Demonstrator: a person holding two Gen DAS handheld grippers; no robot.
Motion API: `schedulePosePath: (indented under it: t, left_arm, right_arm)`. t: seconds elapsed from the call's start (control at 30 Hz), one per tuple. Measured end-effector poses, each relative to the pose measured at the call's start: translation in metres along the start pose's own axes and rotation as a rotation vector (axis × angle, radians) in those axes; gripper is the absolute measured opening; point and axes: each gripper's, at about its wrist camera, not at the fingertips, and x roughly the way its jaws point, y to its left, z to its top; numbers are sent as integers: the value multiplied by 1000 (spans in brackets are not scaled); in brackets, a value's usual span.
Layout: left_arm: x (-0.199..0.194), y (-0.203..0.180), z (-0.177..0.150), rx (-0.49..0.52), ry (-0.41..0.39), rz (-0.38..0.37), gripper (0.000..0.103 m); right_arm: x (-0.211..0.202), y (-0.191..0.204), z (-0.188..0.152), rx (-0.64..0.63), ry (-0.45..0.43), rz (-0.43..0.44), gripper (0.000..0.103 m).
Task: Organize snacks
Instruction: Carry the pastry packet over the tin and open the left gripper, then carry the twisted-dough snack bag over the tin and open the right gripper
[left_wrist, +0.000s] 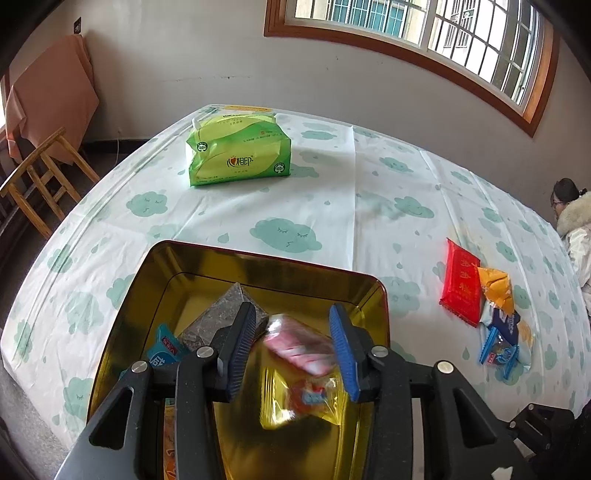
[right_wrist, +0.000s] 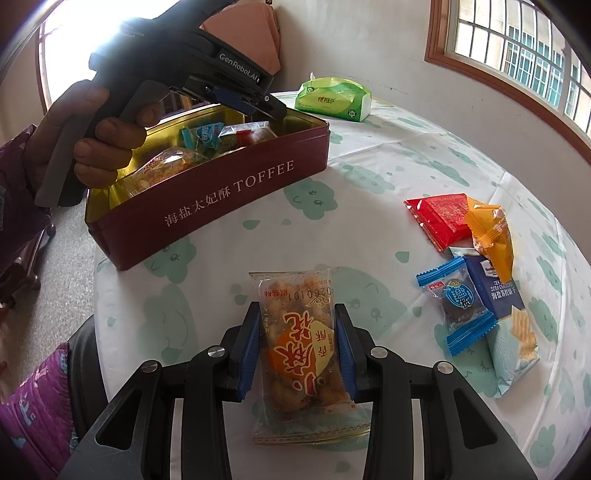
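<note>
My left gripper (left_wrist: 297, 345) hangs open over the dark red toffee tin (left_wrist: 306, 273), gold inside. A blurred snack in clear wrap (left_wrist: 301, 356) lies loose between its fingers, over the tin; the pads stand apart from it. The tin (right_wrist: 221, 195) holds several wrapped snacks. My right gripper (right_wrist: 297, 341) is shut on a clear pack of fried dough snacks (right_wrist: 299, 347), above the table in front of the tin. The left gripper also shows in the right wrist view (right_wrist: 266, 105), over the tin.
A red packet (right_wrist: 439, 218), an orange packet (right_wrist: 491, 236), a blue-wrapped sweet (right_wrist: 458, 302) and a cracker pack (right_wrist: 509, 325) lie on the right of the cloud-print tablecloth (left_wrist: 258, 206). A green tissue pack (left_wrist: 238, 149) sits at the far side. A wooden chair (left_wrist: 40, 181) stands on the left.
</note>
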Motion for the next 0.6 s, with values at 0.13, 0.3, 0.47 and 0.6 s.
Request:
schedulePosePath:
  t: [0.13, 0.3, 0.47, 0.6]
  left_arm:
    - [-7, 1, -1, -11, -11, 4, 39]
    - [-36, 2, -12, -33, -75, 42, 39]
    - [-77, 7, -34, -69, -166, 137, 48]
    - [-109, 11, -64, -96, -228, 198, 50]
  right_arm:
    - [0, 0, 0, -1, 0, 0, 38]
    - [0, 0, 0, -2, 0, -2, 38]
    - [-1, 0, 0, -6, -1, -6, 38]
    - [-1, -1, 0, -9, -2, -13, 38]
